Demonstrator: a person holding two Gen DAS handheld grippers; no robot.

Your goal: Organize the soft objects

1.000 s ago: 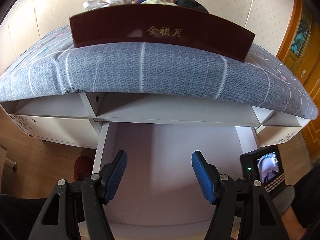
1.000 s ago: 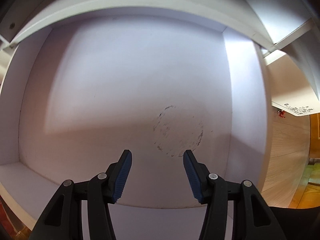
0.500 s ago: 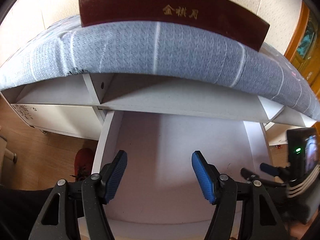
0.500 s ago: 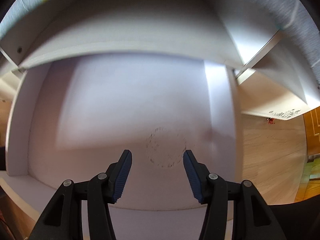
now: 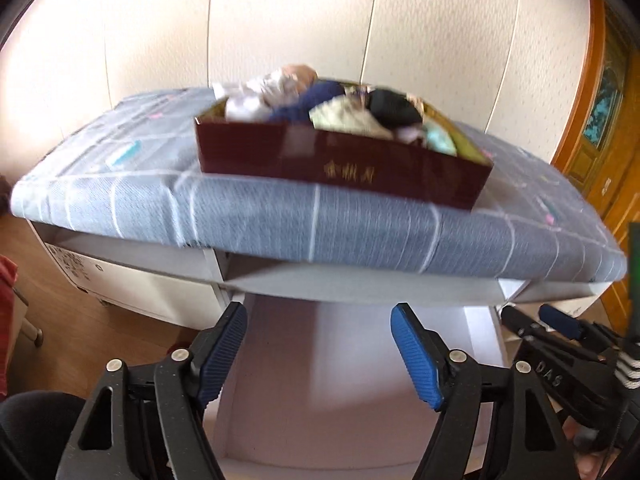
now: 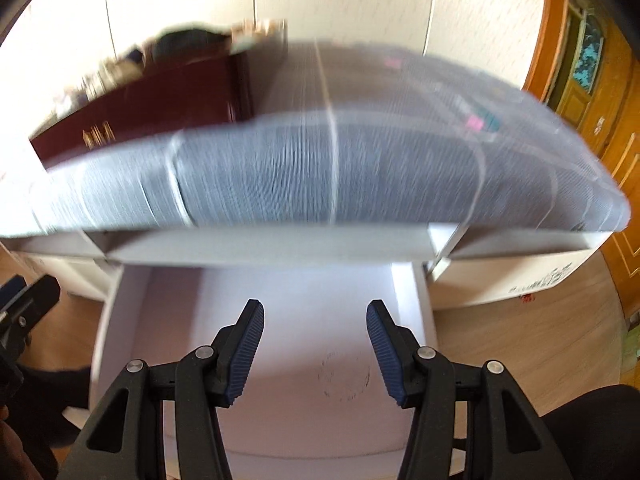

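A dark red box (image 5: 340,164) with gold lettering sits on a blue-grey patterned mattress (image 5: 320,224). It is heaped with soft things (image 5: 320,104): white, navy, black and pale green cloth. In the right wrist view the box (image 6: 132,108) is blurred at upper left. A white pulled-out drawer (image 5: 340,380) lies below the mattress edge, bare inside, with a faint ring mark (image 6: 344,376). My left gripper (image 5: 318,352) hangs over the drawer, its jaws opening with nothing between them. My right gripper (image 6: 316,344) stands open and empty over the same drawer (image 6: 280,320).
White padded wall panels (image 5: 280,20) rise behind the bed. A wooden door (image 5: 608,100) stands at the right. Wood floor (image 5: 100,320) flanks the drawer, with white bed-base units (image 5: 132,280) on either side. The right gripper's body (image 5: 568,360) shows at the left view's right edge.
Both grippers rose and tilted up: the views went from the drawer's inside to the mattress top and the box's contents. The left jaws spread wider. The right jaws kept their gap.
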